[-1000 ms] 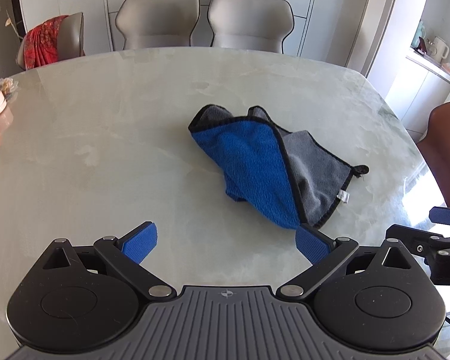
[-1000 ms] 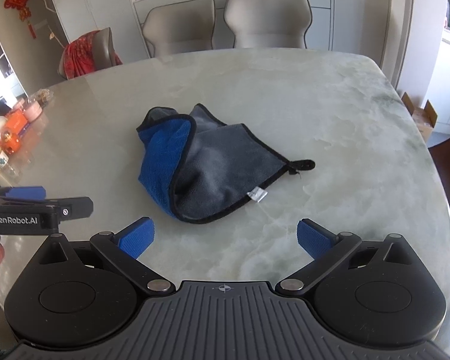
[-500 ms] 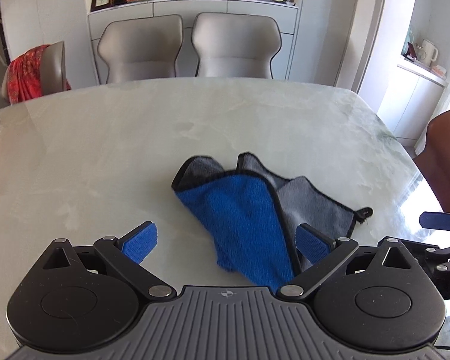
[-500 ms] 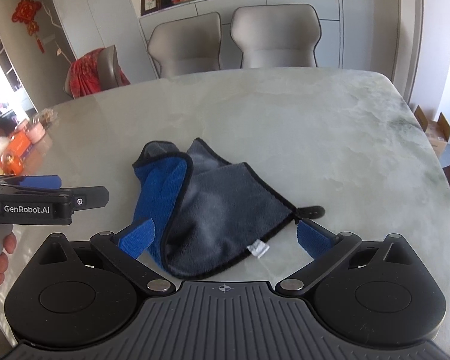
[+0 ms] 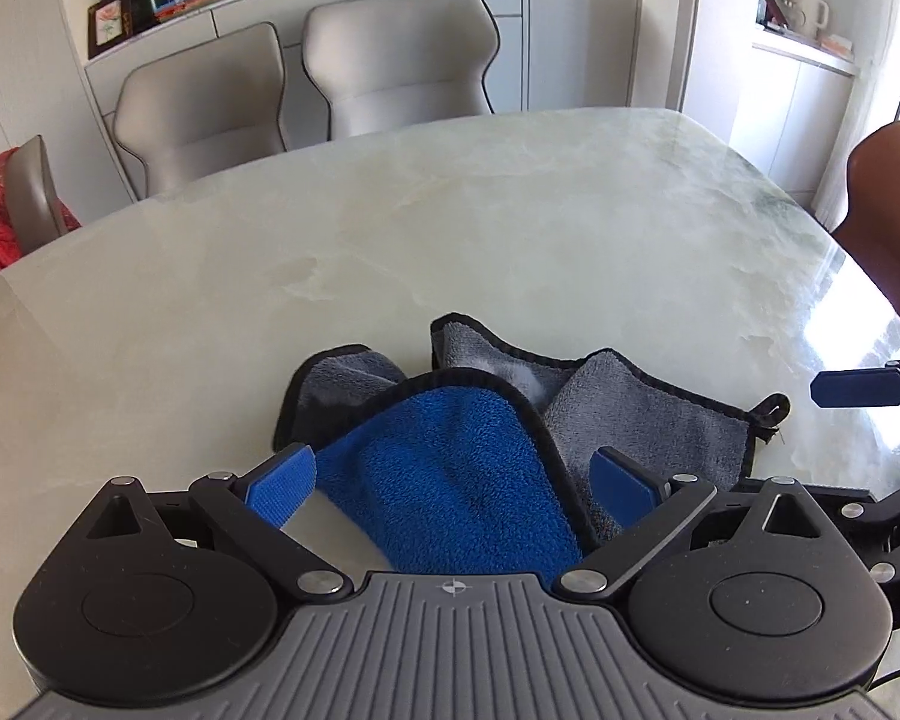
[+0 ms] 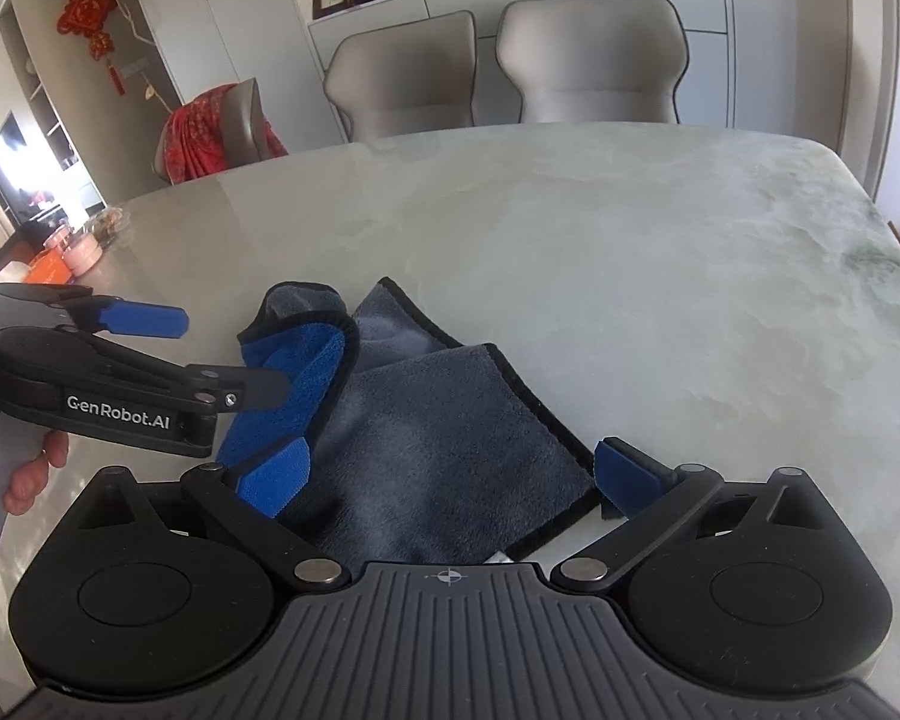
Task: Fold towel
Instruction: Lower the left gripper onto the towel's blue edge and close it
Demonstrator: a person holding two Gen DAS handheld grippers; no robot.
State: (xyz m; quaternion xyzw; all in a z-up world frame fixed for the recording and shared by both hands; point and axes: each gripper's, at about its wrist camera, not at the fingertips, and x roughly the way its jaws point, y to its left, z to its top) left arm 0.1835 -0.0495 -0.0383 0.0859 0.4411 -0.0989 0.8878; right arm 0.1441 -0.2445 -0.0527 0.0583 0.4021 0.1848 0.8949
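A crumpled towel (image 5: pixel 462 450), blue on one side and grey on the other with black trim, lies on the marble table (image 5: pixel 450 228). My left gripper (image 5: pixel 453 477) is open, its blue pads on either side of the blue flap at the towel's near edge. My right gripper (image 6: pixel 450 477) is open over the grey part of the towel (image 6: pixel 444 432), with the towel's right corner by its right pad. The left gripper also shows at the left of the right wrist view (image 6: pixel 210 354), one finger touching the blue fold. The towel's near edge is hidden under both gripper bodies.
Two beige chairs (image 5: pixel 306 78) stand at the table's far side and a brown chair (image 5: pixel 894 228) at its right. A chair with red cloth (image 6: pixel 216 126) is at the far left. Small jars and boxes (image 6: pixel 72 252) sit on the table's left end.
Both grippers have moved forward and down to the towel, which now lies between their open fingers. The towel has not moved.
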